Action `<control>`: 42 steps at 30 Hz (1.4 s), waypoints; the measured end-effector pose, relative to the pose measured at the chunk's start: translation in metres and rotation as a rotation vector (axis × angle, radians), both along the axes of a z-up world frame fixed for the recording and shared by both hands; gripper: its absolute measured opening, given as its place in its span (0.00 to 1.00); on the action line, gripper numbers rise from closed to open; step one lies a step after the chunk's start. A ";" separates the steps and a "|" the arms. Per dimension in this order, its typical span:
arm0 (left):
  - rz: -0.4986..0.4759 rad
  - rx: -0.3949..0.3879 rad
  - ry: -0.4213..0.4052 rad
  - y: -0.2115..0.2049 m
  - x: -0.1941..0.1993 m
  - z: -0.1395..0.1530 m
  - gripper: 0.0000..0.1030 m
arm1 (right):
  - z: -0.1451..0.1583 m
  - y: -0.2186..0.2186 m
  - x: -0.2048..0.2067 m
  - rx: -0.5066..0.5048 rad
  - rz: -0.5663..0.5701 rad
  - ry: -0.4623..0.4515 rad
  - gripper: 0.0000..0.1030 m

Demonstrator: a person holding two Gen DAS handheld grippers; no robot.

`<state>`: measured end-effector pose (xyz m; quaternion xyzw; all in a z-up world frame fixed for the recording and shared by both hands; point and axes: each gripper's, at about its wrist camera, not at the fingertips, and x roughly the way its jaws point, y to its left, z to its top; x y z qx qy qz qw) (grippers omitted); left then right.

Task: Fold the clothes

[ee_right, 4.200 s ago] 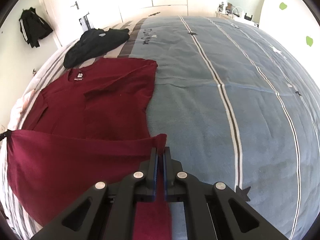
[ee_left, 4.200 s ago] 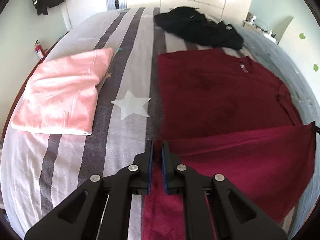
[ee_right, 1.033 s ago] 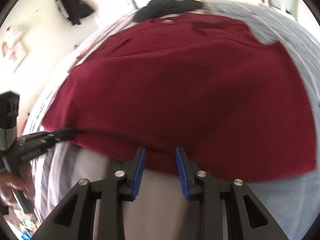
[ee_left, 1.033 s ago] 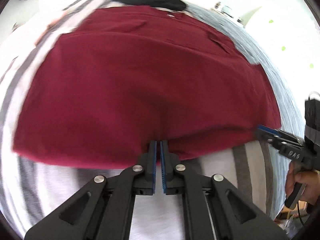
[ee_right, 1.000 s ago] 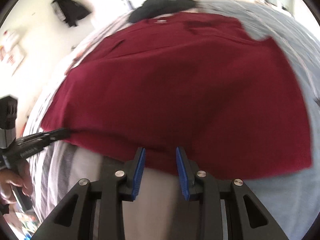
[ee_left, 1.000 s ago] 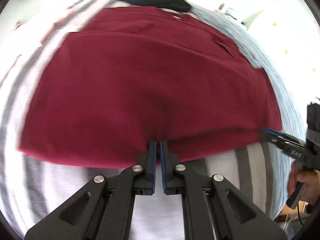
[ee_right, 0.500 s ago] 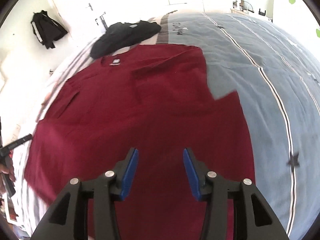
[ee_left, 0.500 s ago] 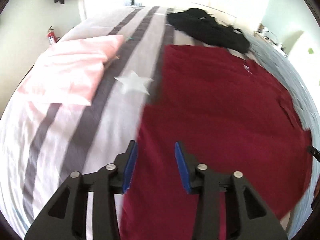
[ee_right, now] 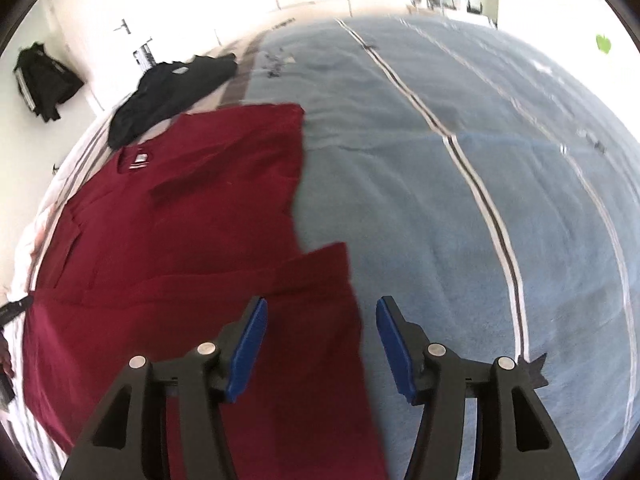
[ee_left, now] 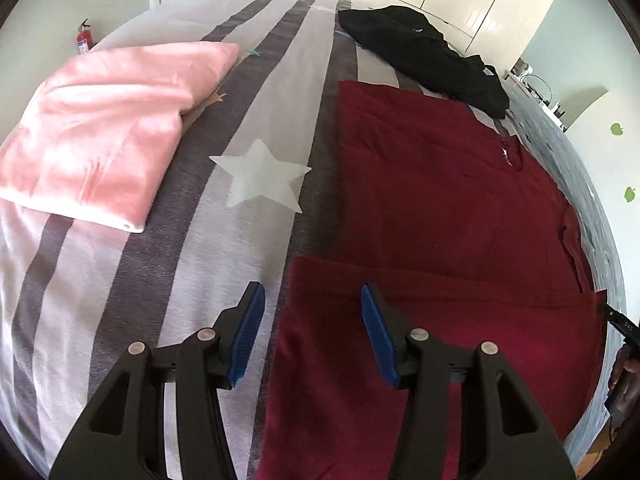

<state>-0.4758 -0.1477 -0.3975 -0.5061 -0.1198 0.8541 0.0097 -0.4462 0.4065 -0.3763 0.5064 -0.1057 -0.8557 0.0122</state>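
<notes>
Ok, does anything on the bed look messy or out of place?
Yes: the black garment lies crumpled in a heap beyond the red shirt, unlike the neatly folded pink garment.

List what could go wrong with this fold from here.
1. The folded-up bottom flap of the maroon T-shirt sticks out past the body's side edge in the right wrist view, so the next fold may come out crooked.
2. The black garment lies close beyond the collar; a further fold toward it might catch it.
3. Both the left gripper and right gripper are opening with nothing pinched, so the shirt's edges may spring back.
</notes>
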 end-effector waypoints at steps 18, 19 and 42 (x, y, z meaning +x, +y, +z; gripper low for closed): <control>-0.077 -0.093 0.047 0.015 0.002 0.025 0.03 | 0.000 0.001 -0.009 -0.015 0.076 0.007 0.07; -0.076 -0.089 0.055 0.015 0.002 0.029 0.03 | 0.002 0.001 -0.008 -0.008 0.085 0.012 0.06; -0.069 -0.174 0.096 0.009 -0.047 0.048 0.03 | 0.028 0.000 -0.042 0.004 0.091 0.083 0.03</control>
